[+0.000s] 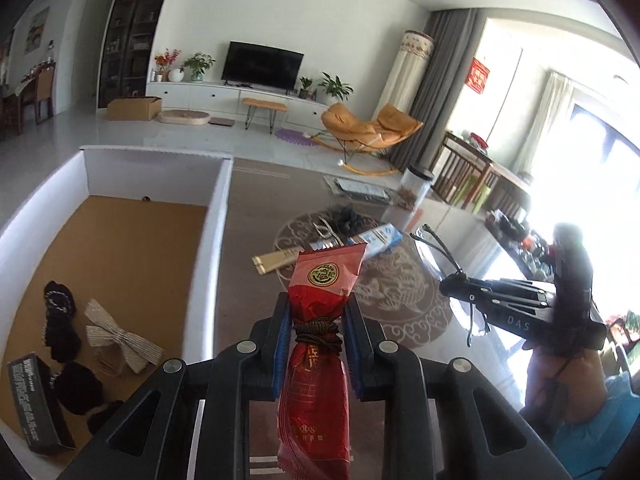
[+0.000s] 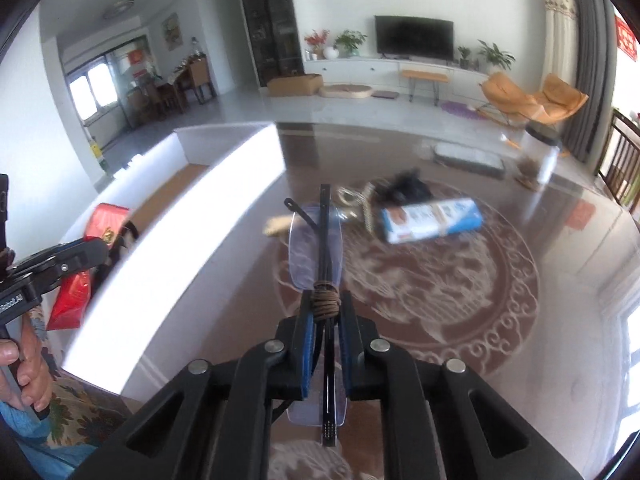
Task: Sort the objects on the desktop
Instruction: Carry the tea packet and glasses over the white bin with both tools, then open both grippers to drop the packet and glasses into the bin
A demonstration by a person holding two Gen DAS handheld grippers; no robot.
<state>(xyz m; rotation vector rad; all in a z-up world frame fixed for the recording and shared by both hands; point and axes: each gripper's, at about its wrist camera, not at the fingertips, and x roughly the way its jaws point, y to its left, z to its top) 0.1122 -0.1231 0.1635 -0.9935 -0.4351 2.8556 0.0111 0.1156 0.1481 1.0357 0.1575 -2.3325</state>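
Left wrist view: the left gripper (image 1: 316, 320) is clamped on one red packet (image 1: 320, 312) bound with brown cord at its middle; its long axis runs straight ahead between the blue pads, the printed end pointing away from the tongs. Left of the tongs sits one white box (image 1: 218, 216) with a cork floor, holding one striped bow (image 1: 120, 340), one dark carton (image 1: 38, 404) and some black hair ties (three, I think; they blur together). Ahead on the table (image 1: 248, 280) lie one blue-and-white box (image 1: 376, 240) and one gold strip (image 1: 276, 260). To the right, the right gripper (image 1: 452, 284) holds folded glasses (image 1: 440, 248).

Right wrist view: the right gripper (image 2: 326, 312) is closed on the one pair of glasses (image 2: 320, 248), cord-wrapped, temples pointing forward. The left gripper (image 2: 96, 248) with the packet (image 2: 74, 292) is at far left.
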